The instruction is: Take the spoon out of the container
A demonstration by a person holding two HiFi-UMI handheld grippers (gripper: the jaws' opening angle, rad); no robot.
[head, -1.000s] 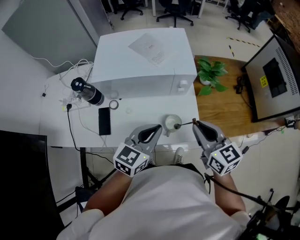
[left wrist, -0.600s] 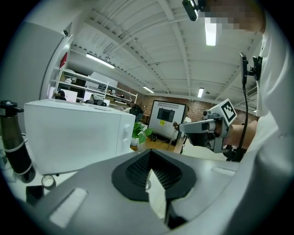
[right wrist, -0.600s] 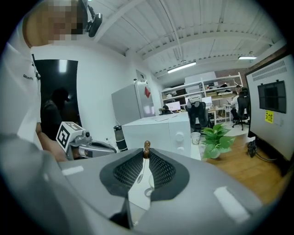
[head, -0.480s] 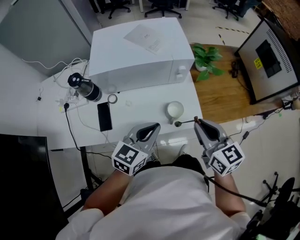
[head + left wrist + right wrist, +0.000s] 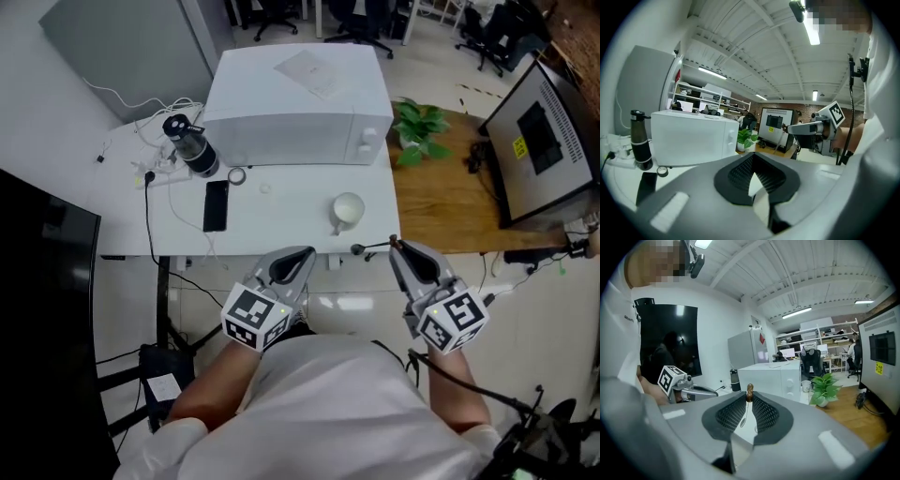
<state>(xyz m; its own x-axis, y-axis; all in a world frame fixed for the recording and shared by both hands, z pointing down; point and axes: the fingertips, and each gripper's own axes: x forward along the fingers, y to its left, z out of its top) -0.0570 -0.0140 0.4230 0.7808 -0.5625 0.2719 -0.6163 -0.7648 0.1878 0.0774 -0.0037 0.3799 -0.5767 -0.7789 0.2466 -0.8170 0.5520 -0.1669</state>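
A small white cup [image 5: 348, 209] stands on the white table [image 5: 281, 220], near its front right. My right gripper [image 5: 395, 245] is shut on the handle of a thin metal spoon [image 5: 372, 247]. The spoon points left, with its bowl just off the table's front edge and clear of the cup. In the right gripper view the spoon [image 5: 744, 409] hangs between the pads of that gripper [image 5: 749, 396], and the cup [image 5: 806, 386] is far off. My left gripper [image 5: 298, 255] is shut with nothing in it, in front of the table edge; its jaws [image 5: 752, 158] meet at the tip.
A white microwave [image 5: 298, 103] fills the back of the table. A black bottle [image 5: 190, 148], cables, a tape roll [image 5: 236, 175] and a black phone [image 5: 216, 204] lie to the left. On the right are a wooden desk [image 5: 441, 211], a plant [image 5: 419, 127] and a monitor [image 5: 544, 141].
The spoon's bowl was in the cup a second ago; my right gripper has drawn it out and back past the table's front edge. Both grippers now sit farther from the table.
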